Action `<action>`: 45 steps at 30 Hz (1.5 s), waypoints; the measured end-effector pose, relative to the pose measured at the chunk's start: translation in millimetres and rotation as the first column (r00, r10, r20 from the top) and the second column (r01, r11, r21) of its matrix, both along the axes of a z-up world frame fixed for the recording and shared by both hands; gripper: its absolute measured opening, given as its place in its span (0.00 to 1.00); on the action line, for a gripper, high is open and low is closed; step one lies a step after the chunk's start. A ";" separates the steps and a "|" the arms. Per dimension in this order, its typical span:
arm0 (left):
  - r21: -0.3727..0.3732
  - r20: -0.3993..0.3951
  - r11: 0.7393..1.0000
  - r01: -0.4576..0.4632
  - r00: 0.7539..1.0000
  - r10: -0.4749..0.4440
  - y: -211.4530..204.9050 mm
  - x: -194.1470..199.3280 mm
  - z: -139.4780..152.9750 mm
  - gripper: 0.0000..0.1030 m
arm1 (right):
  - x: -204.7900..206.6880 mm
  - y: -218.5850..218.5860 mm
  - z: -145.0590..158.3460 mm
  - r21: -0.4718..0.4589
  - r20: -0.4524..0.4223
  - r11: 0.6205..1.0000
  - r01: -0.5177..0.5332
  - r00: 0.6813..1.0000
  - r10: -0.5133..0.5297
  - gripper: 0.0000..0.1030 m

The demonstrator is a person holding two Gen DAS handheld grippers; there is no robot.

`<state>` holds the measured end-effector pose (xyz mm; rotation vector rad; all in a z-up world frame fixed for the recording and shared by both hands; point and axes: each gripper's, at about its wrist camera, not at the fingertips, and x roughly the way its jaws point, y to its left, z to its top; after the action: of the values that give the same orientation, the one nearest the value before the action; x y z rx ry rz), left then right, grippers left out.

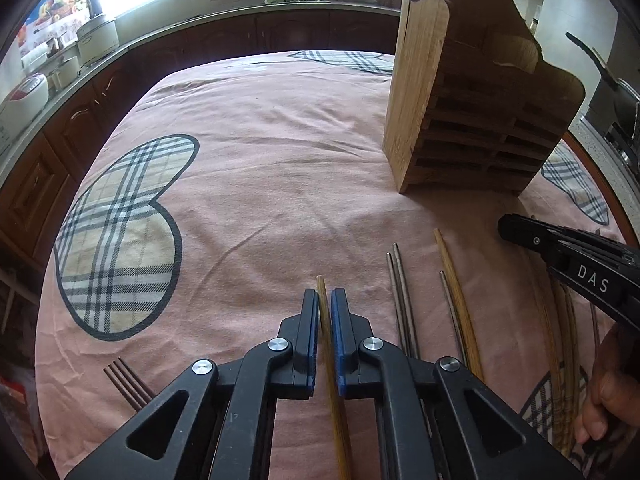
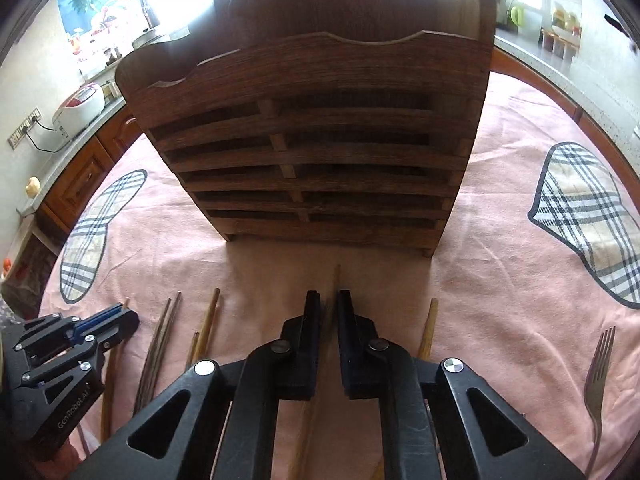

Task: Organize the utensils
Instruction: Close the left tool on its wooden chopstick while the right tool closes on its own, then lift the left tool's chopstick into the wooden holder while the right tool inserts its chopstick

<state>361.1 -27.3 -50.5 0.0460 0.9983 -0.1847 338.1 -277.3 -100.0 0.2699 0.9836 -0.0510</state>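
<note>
A slatted wooden utensil holder [image 1: 472, 96] stands upright on the pink cloth; it fills the middle of the right wrist view [image 2: 320, 148]. My left gripper [image 1: 325, 300] has its blue pads around a wooden chopstick [image 1: 322, 292], nearly closed on it. My right gripper [image 2: 329, 304] straddles another wooden chopstick [image 2: 336, 280] that points at the holder's base, jaws narrow. Metal chopsticks [image 1: 400, 280] and more wooden ones [image 1: 452, 268] lie beside the left gripper. The right gripper also shows at the right edge of the left wrist view [image 1: 568, 248].
A fork [image 2: 598, 376] lies at the right on the cloth, another fork [image 1: 126, 384] at the lower left. Several thin bamboo sticks [image 1: 560, 344] lie at the right. Kitchen counters with appliances [image 1: 24, 96] ring the table.
</note>
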 end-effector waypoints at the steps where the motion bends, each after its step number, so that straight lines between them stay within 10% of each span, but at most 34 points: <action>1: -0.017 0.009 1.000 -0.002 1.000 0.002 3.4 -3.3 5.4 0.06 | -5.4 -0.4 4.2 0.017 0.009 1.000 -0.005 1.000 0.005 0.06; 10: -0.192 0.056 0.981 -0.026 0.998 0.037 45.8 -46.2 56.9 0.04 | -53.7 -12.8 65.0 0.127 0.135 0.992 -0.028 0.991 0.011 0.05; 27: -0.249 0.246 0.968 0.029 0.969 0.035 64.4 -135.1 153.2 0.04 | -103.5 3.0 154.0 0.108 0.334 0.993 -0.042 0.942 0.004 0.05; 45: -0.256 0.461 0.961 0.106 0.887 0.025 38.4 -93.6 225.9 0.04 | -72.4 -46.1 238.3 0.043 0.543 0.996 0.079 0.835 -0.090 0.05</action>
<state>267.5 11.1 175.4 -0.1390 0.4873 -0.3334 265.7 -323.4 138.4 0.3223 0.4003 -0.0424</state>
